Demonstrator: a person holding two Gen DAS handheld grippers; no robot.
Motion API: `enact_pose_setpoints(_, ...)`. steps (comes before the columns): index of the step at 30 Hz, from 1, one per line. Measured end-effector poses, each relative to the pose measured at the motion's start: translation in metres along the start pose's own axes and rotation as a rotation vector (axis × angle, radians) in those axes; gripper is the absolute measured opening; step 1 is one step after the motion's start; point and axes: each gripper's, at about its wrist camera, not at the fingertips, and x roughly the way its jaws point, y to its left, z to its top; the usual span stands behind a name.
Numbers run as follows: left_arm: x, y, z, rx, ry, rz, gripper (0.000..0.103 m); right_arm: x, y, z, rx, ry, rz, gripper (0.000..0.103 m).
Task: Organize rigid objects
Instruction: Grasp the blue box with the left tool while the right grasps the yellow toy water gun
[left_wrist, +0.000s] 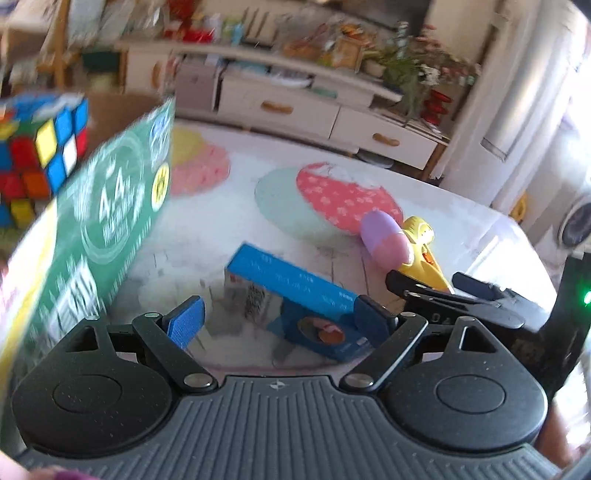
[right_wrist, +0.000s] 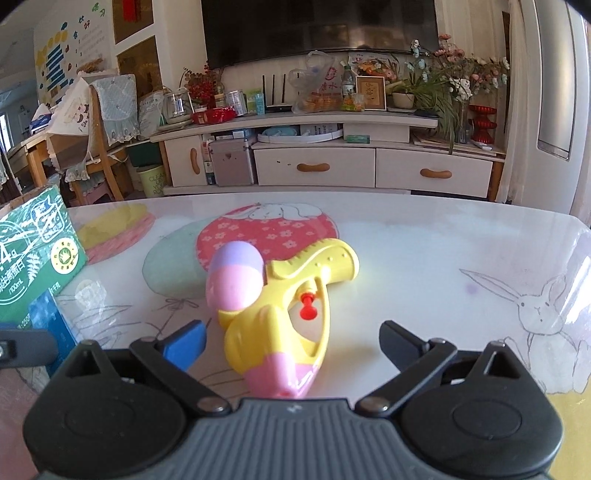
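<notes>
In the left wrist view my left gripper (left_wrist: 279, 320) stands open over the table (left_wrist: 221, 229). A long blue box (left_wrist: 295, 291) lies between its fingers, and the left pad is clear of it. A green carton (left_wrist: 110, 221) stands at the left, with a colour cube (left_wrist: 44, 140) behind it. In the right wrist view my right gripper (right_wrist: 293, 341) is open around a yellow and pink toy water gun (right_wrist: 280, 302) lying on the table (right_wrist: 424, 258). Neither pad touches the toy. The green carton (right_wrist: 33, 266) and the blue box (right_wrist: 48, 321) show at the left edge.
The right gripper (left_wrist: 454, 291) appears in the left wrist view, beside the toy gun (left_wrist: 399, 240). Beyond the table's far edge stands a white TV cabinet (right_wrist: 332, 166) with drawers. A wooden chair (right_wrist: 99, 147) is at the far left.
</notes>
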Motion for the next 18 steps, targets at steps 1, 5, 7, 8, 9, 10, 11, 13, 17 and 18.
enact_pose_setpoints(1,0.001,0.0,-0.001,-0.028,0.012,-0.01,0.103,0.0,0.001,0.0,-0.003,0.0,-0.003,0.1)
enact_pose_setpoints(5,0.007,-0.004,-0.001,-0.147,0.03,-0.028,0.103,0.001,0.001,0.001,-0.009,0.0,-0.009,0.101)
enact_pose_setpoints(7,0.011,-0.003,0.0,-0.2,0.038,-0.033,0.103,0.001,0.001,0.001,-0.01,0.0,-0.009,0.101)
enact_pose_setpoints(8,0.015,-0.002,0.001,-0.231,0.044,-0.036,0.103,0.002,0.002,0.001,-0.012,0.0,-0.01,0.101)
enact_pose_setpoints(9,0.018,-0.002,0.003,-0.261,0.049,-0.036,0.103,0.002,0.003,0.001,-0.016,0.0,-0.012,0.101)
enact_pose_setpoints(10,0.021,0.0,0.004,-0.29,0.056,-0.03,0.103,0.003,0.004,0.002,-0.022,-0.001,-0.013,0.101)
enact_pose_setpoints(11,0.024,0.0,0.004,-0.313,0.065,-0.021,0.103,0.004,0.005,0.002,-0.031,0.0,-0.017,0.101)
enact_pose_setpoints(13,0.027,0.001,0.004,-0.331,0.06,-0.01,0.103,0.005,0.008,0.003,-0.048,0.001,-0.031,0.101)
enact_pose_setpoints(17,0.031,-0.003,0.009,-0.337,0.048,0.015,0.103,0.008,0.01,0.004,-0.066,0.013,-0.037,0.089)
enact_pose_setpoints(18,0.034,-0.004,0.012,-0.342,0.046,0.019,0.103,0.009,0.01,0.004,-0.068,0.017,-0.032,0.084)
